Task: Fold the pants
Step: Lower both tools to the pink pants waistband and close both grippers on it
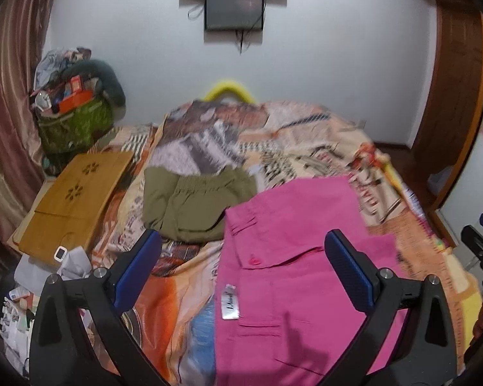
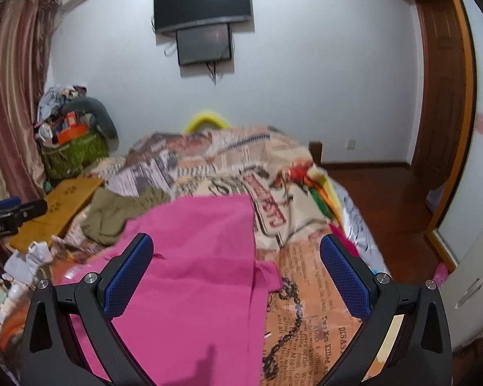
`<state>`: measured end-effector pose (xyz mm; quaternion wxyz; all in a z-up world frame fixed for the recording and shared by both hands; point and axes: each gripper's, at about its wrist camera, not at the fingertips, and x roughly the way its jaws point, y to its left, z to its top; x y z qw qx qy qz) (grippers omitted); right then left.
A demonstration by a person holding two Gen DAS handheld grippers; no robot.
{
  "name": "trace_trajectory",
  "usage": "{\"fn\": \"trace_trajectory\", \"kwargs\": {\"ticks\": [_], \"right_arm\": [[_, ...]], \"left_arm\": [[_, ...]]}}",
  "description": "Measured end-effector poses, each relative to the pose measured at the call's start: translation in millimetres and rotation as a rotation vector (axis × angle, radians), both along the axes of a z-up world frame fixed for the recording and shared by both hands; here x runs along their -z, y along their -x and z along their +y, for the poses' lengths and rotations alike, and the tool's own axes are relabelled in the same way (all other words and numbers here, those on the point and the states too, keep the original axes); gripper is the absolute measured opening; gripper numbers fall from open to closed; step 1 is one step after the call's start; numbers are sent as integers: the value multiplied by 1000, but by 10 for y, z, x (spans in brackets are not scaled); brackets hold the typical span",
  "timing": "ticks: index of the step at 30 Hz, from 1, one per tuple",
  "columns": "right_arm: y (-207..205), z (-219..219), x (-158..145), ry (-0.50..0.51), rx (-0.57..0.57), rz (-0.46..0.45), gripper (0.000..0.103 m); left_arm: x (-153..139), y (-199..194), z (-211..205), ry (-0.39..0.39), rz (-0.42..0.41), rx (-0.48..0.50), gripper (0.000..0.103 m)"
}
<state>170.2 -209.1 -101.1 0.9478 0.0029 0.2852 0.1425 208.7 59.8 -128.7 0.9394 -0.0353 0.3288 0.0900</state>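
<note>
Both grippers spread wide above the pink pants (image 1: 293, 257) — nothing held.
Left gripper (image 1: 241, 270) or right gripper (image 2: 235, 276) could pinch the bedspread (image 2: 306, 257) too — dragging the fold askew.

White wall (image 2: 306, 74) straight ahead, a dark television (image 2: 203, 1) mounted high on it with a smaller screen (image 2: 204, 46) hung just beneath, a glare of light on the top one. Striped brownish curtains (image 2: 13, 96) drape the left side, a wooden door frame (image 2: 450, 80) curves down the right, reddish wood floor (image 2: 386, 199) below. A bed under a newspaper-print cover (image 2: 306, 289) fills the middle.
</note>
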Motion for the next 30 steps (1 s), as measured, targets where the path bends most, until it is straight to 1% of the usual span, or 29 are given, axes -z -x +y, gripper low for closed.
{"fn": "trace_trajectory", "kwargs": {"ticks": [3, 6, 8, 9, 10, 11, 14, 18, 20, 21, 24, 26, 28, 30], "right_arm": [[-148, -70, 146, -2, -4, 75, 103], [-302, -120, 293, 0, -13, 151, 103], [-389, -129, 372, 8, -20, 192, 102], [-425, -115, 409, 15, -25, 208, 103], [-508, -101, 457, 17, -32, 214, 103], [-522, -95, 489, 22, -41, 224, 100], [-616, -51, 592, 26, -72, 262, 91], [-793, -19, 730, 28, -98, 301, 87], [-838, -12, 786, 32, -114, 322, 83], [-871, 3, 801, 33, -119, 331, 82], [-998, 17, 868, 43, -129, 354, 79], [-1063, 22, 903, 48, -136, 363, 78], [-1134, 32, 938, 60, -138, 367, 77], [-1195, 63, 983, 78, -136, 379, 72]], "left_arm": [[183, -170, 58, -10, 42, -3, 98], [363, -340, 97, -12, 96, 15, 96], [464, -427, 113, -5, 135, 31, 92], [511, -458, 118, -6, 151, 38, 87], [556, -492, 118, -7, 169, 50, 86], [623, -543, 119, -10, 193, 68, 85], [750, -609, 113, -19, 228, 98, 84], [937, -683, 126, -23, 293, 126, 83], [1024, -730, 161, -2, 330, 133, 81], [1060, -756, 179, 14, 348, 134, 78], [1203, -845, 242, 77, 415, 132, 72], [1290, -912, 262, 118, 463, 132, 71], [1357, -968, 226, 145, 493, 152, 71], [1417, -1021, 177, 169, 522, 174, 71]]}}
